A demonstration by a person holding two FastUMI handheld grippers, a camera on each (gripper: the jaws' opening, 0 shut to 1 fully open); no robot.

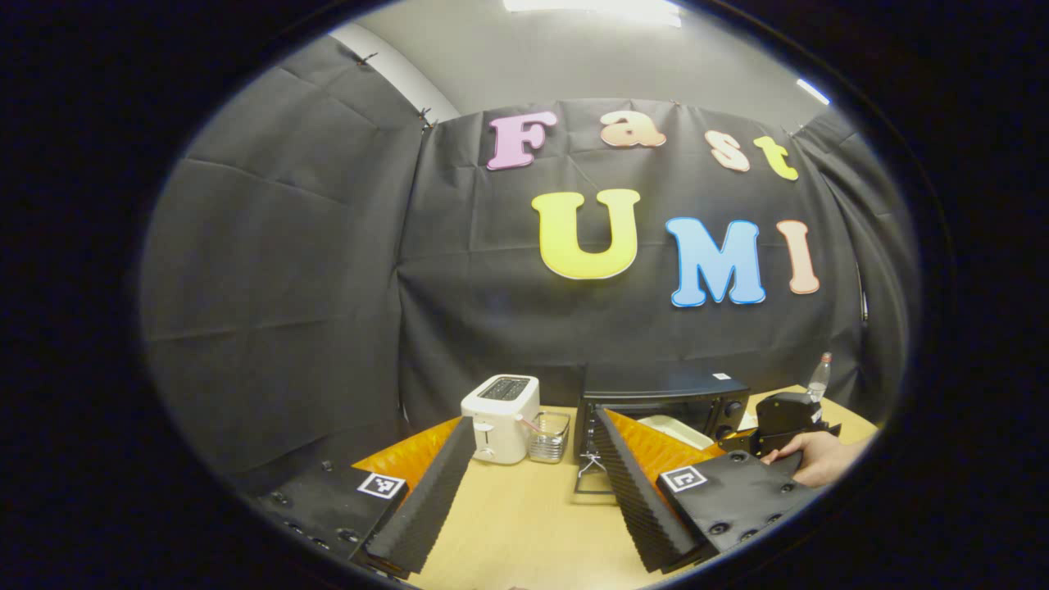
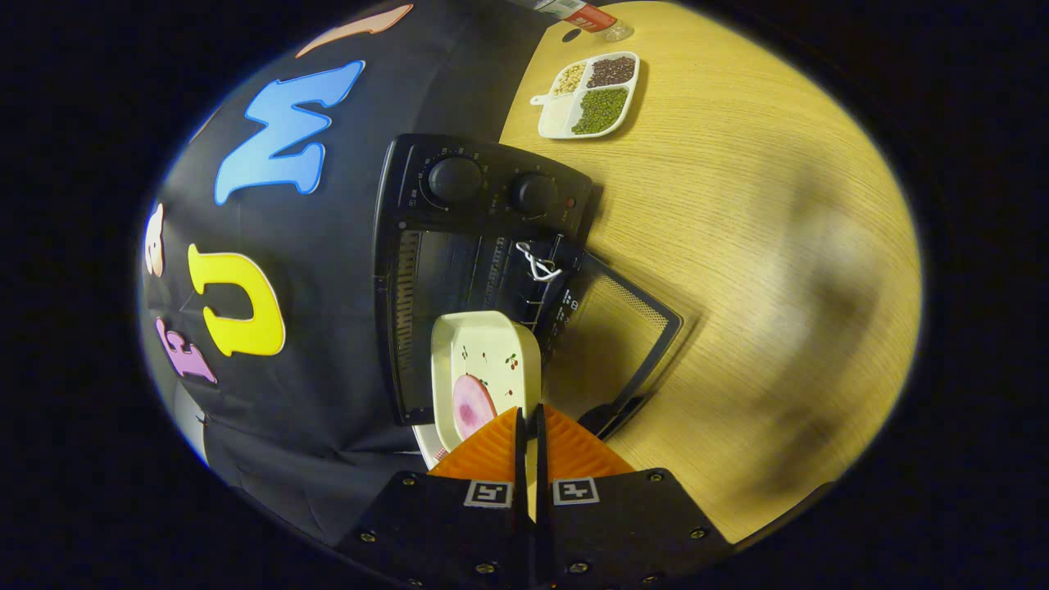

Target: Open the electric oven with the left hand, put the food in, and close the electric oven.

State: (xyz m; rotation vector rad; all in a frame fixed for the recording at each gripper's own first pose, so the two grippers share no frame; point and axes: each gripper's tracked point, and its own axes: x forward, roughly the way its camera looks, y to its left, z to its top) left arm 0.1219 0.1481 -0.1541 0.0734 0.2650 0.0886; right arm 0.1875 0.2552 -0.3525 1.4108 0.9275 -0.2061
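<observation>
- My left hand-held gripper (image 1: 533, 483) is hovering over the worktop (image 1: 524, 524) with its fingers spread wide apart, holding nothing.
- Ahead of it, the electric oven (image 1: 664, 401) is standing at the back of the worktop with its door (image 1: 592, 475) swung down flat toward me; a white loop is hanging at the door's edge.
- Left of the oven a white toaster (image 1: 501, 418) is sitting, with a small clear container (image 1: 549, 437) just beside it.
- At the right edge of the left gripper view, a hand (image 1: 819, 459) is holding my right hand-held gripper near the oven's front, and a clear bottle (image 1: 819, 377) is standing behind it.
- My right hand-held gripper (image 2: 529, 426) is pinching its fingers nearly together on the near rim of a cream dish (image 2: 488, 369).
- The dish is carrying a pink slice of food (image 2: 471, 406) and is lying partly inside the oven's open mouth, its near end sticking out over the door (image 2: 623, 344).
- In the right gripper view the oven's two knobs (image 2: 455, 180) are showing on its panel.
- Beyond the oven, a divided tray (image 2: 586, 98) of beans and grains is resting on the worktop, well apart from the door.
</observation>
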